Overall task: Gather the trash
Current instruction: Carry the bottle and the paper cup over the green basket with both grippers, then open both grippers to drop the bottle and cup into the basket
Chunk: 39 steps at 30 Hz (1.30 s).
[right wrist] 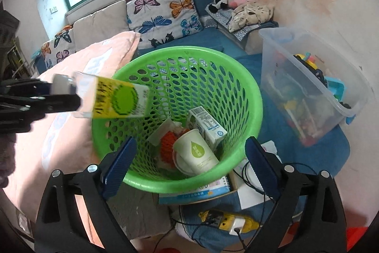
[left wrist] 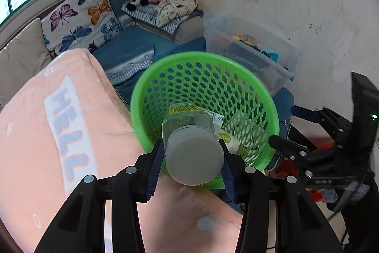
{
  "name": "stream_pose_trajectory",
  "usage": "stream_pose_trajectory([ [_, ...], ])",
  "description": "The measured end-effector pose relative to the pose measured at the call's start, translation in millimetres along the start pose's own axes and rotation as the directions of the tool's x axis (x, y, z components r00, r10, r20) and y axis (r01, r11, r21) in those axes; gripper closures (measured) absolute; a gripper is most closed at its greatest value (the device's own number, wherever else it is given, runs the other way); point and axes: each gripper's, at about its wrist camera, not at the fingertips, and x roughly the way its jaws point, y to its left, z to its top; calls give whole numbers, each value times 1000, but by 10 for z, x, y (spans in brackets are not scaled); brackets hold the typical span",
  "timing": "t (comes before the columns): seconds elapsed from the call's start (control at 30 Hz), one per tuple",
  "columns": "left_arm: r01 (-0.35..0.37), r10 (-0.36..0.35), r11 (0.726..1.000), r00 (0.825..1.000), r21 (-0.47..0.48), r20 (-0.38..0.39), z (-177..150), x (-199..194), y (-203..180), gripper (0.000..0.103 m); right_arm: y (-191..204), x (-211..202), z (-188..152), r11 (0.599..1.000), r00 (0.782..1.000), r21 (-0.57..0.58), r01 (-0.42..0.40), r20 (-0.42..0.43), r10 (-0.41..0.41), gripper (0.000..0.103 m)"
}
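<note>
- While my left gripper point(left wrist: 193, 166) clamps a clear bottle point(left wrist: 189, 134) just below its grey cap point(left wrist: 194, 159), the bottle hangs tilted over the rim of the green basket point(left wrist: 272, 110), base pointing inward.
- Inside the basket lie a paper cup point(right wrist: 196, 154), a small carton point(right wrist: 207, 123) and an orange net point(right wrist: 167, 146).
- My right gripper point(right wrist: 189, 165) stands spread wide and empty at the basket's near rim.
- Beside the basket are a peach cushion point(left wrist: 71, 122) and a clear storage bin point(right wrist: 308, 87).

bottle point(right wrist: 111, 98) label motion-blurred, basket point(left wrist: 272, 110) floor hidden by bottle, clear bin point(right wrist: 331, 96) contents indistinct
</note>
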Motion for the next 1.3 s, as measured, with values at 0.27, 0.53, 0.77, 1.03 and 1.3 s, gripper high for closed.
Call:
stream_pose_trajectory([
  [0.27, 3, -2, 1000, 999, 13, -45, -38, 235, -128, 59, 12, -82, -60, 1000, 1000, 24, -14, 12, 14, 10],
  [0.53, 8, -8, 1000, 1000, 14, -27, -60, 205, -154, 59, 34, -114, -121, 999, 999, 42, -26, 21, 25, 9],
  [0.77, 14, -14, 1000, 1000, -12, 2, -121, 56, -128, 57, 121, -171, -151, 999, 999, 33, -25, 28, 24, 9],
  [1.03, 1, 1, 999, 999, -54, 45, -284, -235, -28, 46, 322, -291, -187, 1000, 999, 9, -16, 50, 16, 5],
  [1.3, -26, 36, 995, 995, -100, 97, -520, -559, 126, 34, 554, -380, -229, 1000, 998, 9, -26, 56, 25, 5],
])
